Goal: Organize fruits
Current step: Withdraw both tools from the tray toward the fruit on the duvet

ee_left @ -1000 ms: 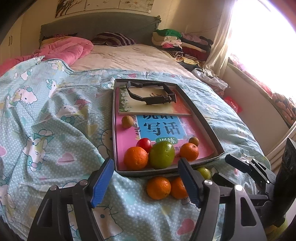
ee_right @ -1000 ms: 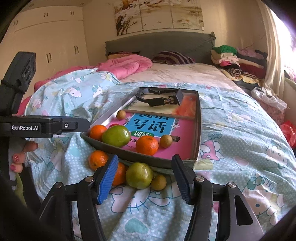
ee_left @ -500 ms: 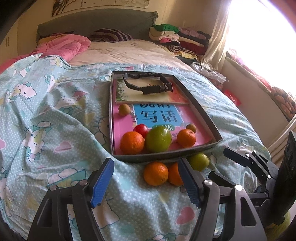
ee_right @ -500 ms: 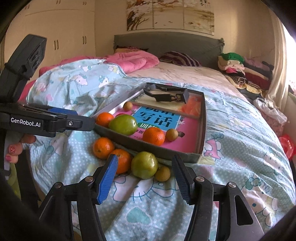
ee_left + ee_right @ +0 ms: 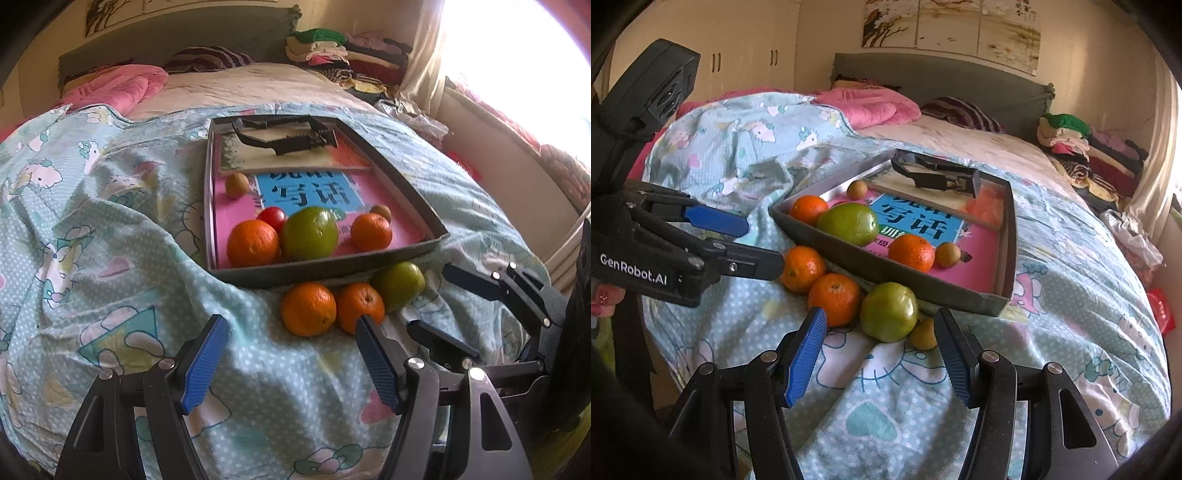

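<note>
You are in a home bedroom. A bed (image 5: 1052,229) fills the room, spread with a pale blue cartoon-cat quilt (image 5: 92,229); a pink comforter (image 5: 868,105) is bunched near the grey padded headboard (image 5: 960,79), a striped pillow (image 5: 208,61) beside it. Folded clothes (image 5: 1082,144) are stacked by the curtained window (image 5: 517,62), which throws strong daylight. Cream wardrobe doors (image 5: 746,62) line one wall, and a painted tree triptych (image 5: 953,29) hangs over the headboard. On the quilt sits a shallow tray (image 5: 317,271) holding children's workbooks with Chinese print (image 5: 306,190).
</note>
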Demonstrator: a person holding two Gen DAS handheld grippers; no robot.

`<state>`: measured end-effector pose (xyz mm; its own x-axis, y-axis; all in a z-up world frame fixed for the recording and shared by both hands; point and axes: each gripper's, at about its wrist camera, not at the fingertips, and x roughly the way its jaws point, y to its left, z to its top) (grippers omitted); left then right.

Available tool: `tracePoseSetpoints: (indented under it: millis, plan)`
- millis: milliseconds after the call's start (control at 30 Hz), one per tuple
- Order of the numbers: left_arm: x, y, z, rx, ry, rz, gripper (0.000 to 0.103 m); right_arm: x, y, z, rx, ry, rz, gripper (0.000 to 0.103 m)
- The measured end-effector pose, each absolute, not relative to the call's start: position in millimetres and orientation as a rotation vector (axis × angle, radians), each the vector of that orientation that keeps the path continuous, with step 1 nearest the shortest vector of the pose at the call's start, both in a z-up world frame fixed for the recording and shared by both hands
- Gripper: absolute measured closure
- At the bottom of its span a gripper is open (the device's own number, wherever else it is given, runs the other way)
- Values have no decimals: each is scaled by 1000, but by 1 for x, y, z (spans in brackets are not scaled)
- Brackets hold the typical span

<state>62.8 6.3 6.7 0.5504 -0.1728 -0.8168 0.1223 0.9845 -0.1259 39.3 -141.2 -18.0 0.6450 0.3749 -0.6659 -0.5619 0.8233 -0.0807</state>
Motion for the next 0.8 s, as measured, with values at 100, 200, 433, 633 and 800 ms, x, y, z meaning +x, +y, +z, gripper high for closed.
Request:
tracePoseSetpoints:
  millis: [100, 200, 433, 633, 800]
  plan:
    - [64, 5, 2, -33, 980, -173, 32, 40, -139, -21, -309, 688, 541, 41]
    - [66, 2, -2, -23, 987, -182, 32, 41, -137, -23, -321, 686, 539, 41]
    - [72, 1, -11, -34, 1004, -193, 42, 48, -130, -33, -411, 683, 532, 41]
    - [77, 3, -17, -55, 1016, -207, 52, 56, -122, -40, -526, 666, 517, 41]
    - [79, 2, -19, -57, 1019, -213, 53, 59, -115, -44, -601, 654, 543, 49]
